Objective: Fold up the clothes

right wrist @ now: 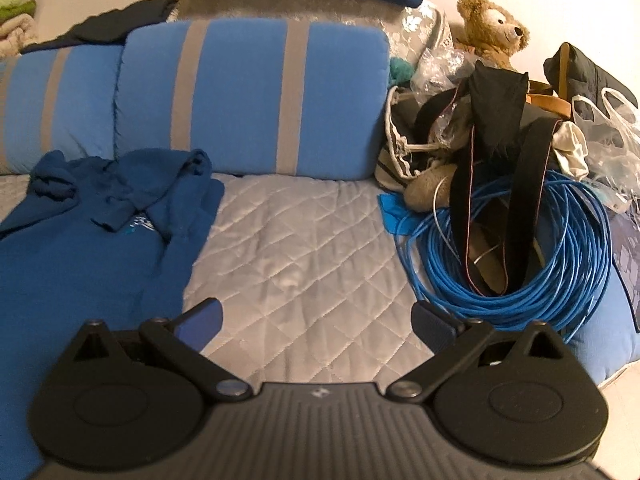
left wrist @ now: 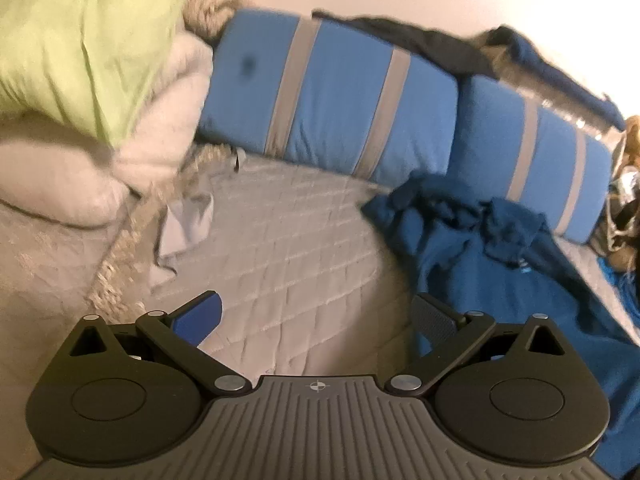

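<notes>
**One blue garment, two spread claws**

The left claw and the right claw both hang spread wide over the grey quilted bed cover, pinching nothing. One crumpled blue sweatshirt lies left of the right claw and right of the left claw, cut off at the frame edge. Beyond it stand two blue striped pillows. Right of the right claw: one coil of blue cable and one teddy bear. The left view is blurred.

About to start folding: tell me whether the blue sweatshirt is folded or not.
Not folded. The blue sweatshirt lies crumpled on the quilted cover, its upper part bunched.
</notes>
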`<state>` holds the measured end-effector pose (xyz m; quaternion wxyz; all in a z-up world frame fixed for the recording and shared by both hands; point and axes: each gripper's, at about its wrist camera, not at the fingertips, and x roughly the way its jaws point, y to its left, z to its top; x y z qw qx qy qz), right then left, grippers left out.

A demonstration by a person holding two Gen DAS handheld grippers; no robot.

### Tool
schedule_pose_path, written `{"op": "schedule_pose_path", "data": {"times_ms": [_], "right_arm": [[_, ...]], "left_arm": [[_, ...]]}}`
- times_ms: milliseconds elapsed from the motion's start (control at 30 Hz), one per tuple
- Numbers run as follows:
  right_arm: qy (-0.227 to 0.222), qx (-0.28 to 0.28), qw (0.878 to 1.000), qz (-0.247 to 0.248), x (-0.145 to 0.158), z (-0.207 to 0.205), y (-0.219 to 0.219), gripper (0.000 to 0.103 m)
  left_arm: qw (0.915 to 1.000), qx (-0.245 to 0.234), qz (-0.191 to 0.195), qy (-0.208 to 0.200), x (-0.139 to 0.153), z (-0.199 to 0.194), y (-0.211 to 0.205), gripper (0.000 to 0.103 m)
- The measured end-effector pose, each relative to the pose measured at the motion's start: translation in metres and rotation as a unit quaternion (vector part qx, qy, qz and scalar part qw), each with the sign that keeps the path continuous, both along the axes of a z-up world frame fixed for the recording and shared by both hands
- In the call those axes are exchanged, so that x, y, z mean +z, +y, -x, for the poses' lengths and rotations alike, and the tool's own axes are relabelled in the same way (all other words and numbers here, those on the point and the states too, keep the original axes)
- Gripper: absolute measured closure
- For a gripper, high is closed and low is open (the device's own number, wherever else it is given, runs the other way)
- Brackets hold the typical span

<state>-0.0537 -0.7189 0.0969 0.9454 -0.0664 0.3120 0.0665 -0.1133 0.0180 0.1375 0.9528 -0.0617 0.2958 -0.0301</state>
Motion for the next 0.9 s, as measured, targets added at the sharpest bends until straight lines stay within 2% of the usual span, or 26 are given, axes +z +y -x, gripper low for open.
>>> {"op": "schedule_pose_path", "data": {"times_ms": [67, 233, 400, 500, 633, 700, 800, 900], "right_arm": [[-0.015, -0.018, 0.999, -0.025, 0.015, 0.031, -0.007, 0.000], [-0.013, 0.031, 0.999, -0.040, 0.054, 0.040, -0.028, 0.000], [-0.006, 0.049, 0.997, -0.060, 0.088, 0.054, -0.063, 0.000], [-0.011, 0.051, 0.997, -0.050, 0.104, 0.066, -0.082, 0.000], [-0.001, 0.072, 0.997, -0.027, 0.121, 0.081, -0.104, 0.000], [0.006, 0.083, 0.996, -0.028, 0.129, 0.089, -0.115, 0.000], [0.005, 0.096, 0.994, -0.058, 0.138, 0.101, -0.127, 0.000], [0.011, 0.104, 0.990, -0.090, 0.130, 0.105, -0.122, 0.000]], "left_arm": [[0.9998, -0.012, -0.009, -0.015, 0.014, 0.014, -0.002, 0.000], [0.9982, -0.042, -0.033, -0.028, 0.048, 0.041, -0.009, 0.000], [0.9969, -0.042, -0.054, -0.040, 0.073, 0.062, -0.014, 0.000], [0.9956, -0.023, -0.061, -0.068, 0.092, 0.078, -0.015, 0.000], [0.9941, -0.036, -0.045, -0.092, 0.119, 0.099, -0.010, 0.000], [0.9936, -0.050, -0.042, -0.093, 0.121, 0.103, -0.013, 0.000], [0.9930, -0.069, -0.040, -0.088, 0.117, 0.106, -0.019, 0.000], [0.9949, -0.075, -0.022, -0.064, 0.093, 0.098, -0.023, 0.000]]}}
